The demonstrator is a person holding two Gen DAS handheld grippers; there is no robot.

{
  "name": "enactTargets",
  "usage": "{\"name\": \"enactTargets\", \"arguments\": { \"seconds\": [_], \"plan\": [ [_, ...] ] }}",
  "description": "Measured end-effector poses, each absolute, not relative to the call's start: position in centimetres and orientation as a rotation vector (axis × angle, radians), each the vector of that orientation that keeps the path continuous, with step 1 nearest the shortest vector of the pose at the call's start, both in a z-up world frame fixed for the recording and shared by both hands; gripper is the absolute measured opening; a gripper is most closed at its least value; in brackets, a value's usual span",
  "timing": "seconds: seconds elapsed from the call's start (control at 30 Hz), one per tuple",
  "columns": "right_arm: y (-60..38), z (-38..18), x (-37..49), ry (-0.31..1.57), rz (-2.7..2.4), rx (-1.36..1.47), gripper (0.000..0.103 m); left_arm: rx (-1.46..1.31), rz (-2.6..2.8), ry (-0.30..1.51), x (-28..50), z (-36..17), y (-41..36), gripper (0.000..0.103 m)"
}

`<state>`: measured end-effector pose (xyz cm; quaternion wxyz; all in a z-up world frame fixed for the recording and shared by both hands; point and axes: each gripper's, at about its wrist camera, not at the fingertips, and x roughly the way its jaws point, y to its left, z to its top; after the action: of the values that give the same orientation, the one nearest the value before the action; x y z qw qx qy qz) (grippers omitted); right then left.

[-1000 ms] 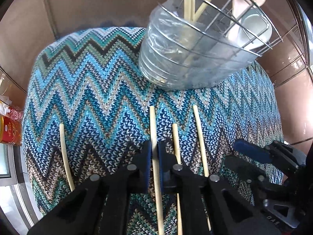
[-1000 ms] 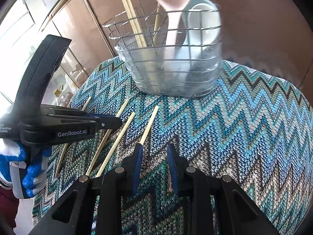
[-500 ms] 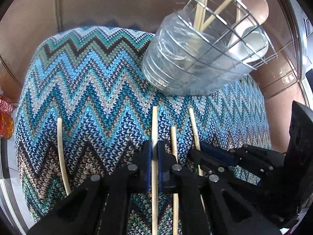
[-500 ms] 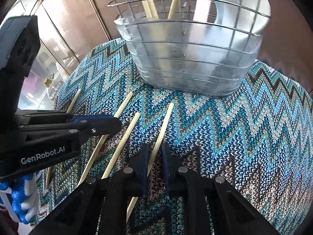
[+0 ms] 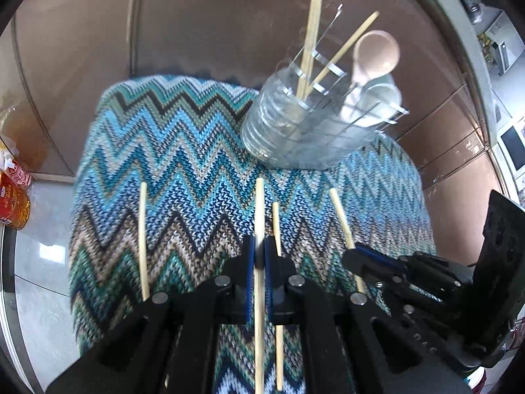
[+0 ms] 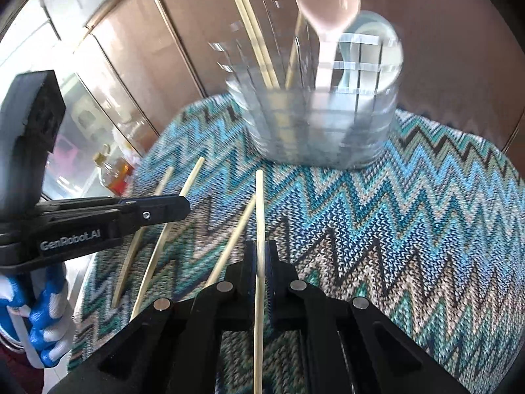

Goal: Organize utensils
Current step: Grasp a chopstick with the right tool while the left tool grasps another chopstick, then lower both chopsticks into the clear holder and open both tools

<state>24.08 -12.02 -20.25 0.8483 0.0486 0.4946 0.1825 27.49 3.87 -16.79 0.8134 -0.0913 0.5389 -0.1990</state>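
My left gripper (image 5: 258, 256) is shut on a pale wooden chopstick (image 5: 259, 216) and holds it above the zigzag cloth (image 5: 170, 170). My right gripper (image 6: 261, 259) is shut on another chopstick (image 6: 260, 203), lifted off the cloth. The right gripper also shows in the left wrist view (image 5: 356, 257), the left gripper in the right wrist view (image 6: 178, 207). Loose chopsticks lie on the cloth (image 5: 142, 239) (image 5: 276, 223). A wire utensil holder (image 5: 315, 131) with a clear liner stands at the back, holding chopsticks and a pink spoon (image 5: 374, 55).
The cloth-covered table (image 6: 426, 216) drops off at its left edge toward a floor with bottles (image 5: 13, 193). Brown cabinet doors (image 5: 213, 26) stand behind the holder. Glass cabinet panels (image 6: 98, 121) are to the left in the right wrist view.
Both grippers have risen with their chopsticks. The right gripper closed fully on its chopstick and lifted it. The holder looks farther away in both views.
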Motion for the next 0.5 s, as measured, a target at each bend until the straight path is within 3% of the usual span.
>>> {"name": "enactTargets", "arguments": {
  "seconds": [0.27, 0.5],
  "plan": [
    [-12.5, -14.0, 20.9, 0.820, 0.437, 0.131, 0.005, -0.233, -0.452, 0.996, 24.6, -10.1, 6.2, 0.005],
    [-15.2, -6.5, 22.1, 0.534, 0.460, 0.149, 0.005, -0.323, -0.475, 0.707, 25.2, -1.6, 6.6, 0.005]
  ]
}}
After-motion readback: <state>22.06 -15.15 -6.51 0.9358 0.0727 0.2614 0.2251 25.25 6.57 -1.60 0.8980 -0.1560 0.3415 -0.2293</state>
